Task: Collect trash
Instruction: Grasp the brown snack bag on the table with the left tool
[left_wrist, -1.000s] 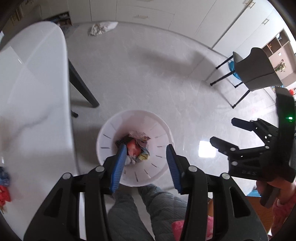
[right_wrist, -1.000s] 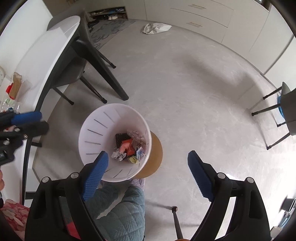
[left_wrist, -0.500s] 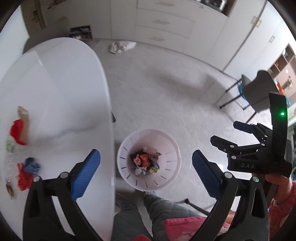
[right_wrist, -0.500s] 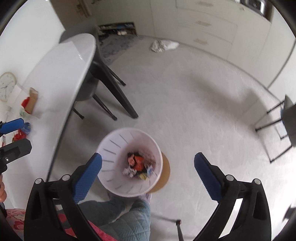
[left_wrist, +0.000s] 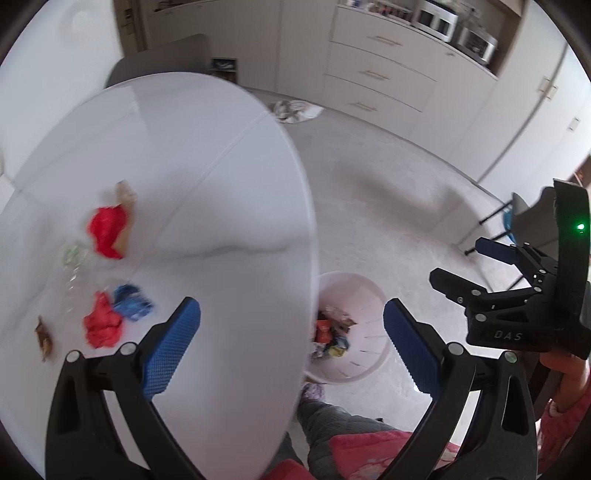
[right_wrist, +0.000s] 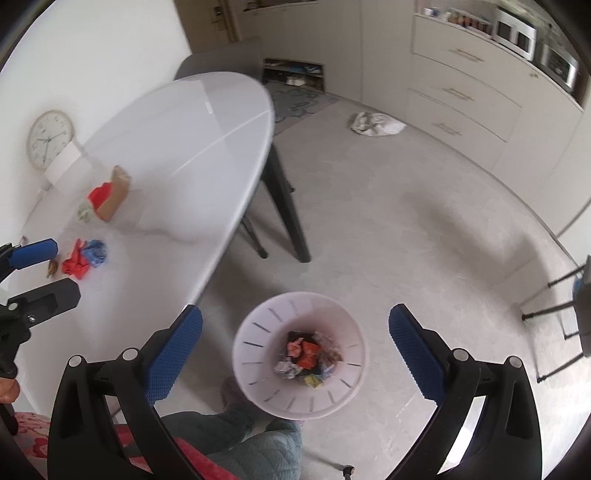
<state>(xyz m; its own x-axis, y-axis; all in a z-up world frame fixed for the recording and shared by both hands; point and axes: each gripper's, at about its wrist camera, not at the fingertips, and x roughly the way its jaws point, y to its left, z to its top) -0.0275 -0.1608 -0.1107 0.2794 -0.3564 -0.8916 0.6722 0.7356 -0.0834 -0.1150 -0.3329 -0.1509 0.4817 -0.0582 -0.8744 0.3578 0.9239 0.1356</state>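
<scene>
Along the left edge of the white bench (left_wrist: 207, 206) lie crumpled wrappers: a red one (left_wrist: 106, 236) against a tan packet (left_wrist: 125, 206), nearer the near edge a red wad (left_wrist: 101, 325) touching a blue one (left_wrist: 131, 306). They look light and soft; pinching a raised crease should do. Left tool (left_wrist: 291, 345) and right tool (right_wrist: 295, 352) both gape, their jaws just spread, nothing between. Only the right view shows the whole white bin (right_wrist: 300, 354), on the floor off the bench's right edge.
</scene>
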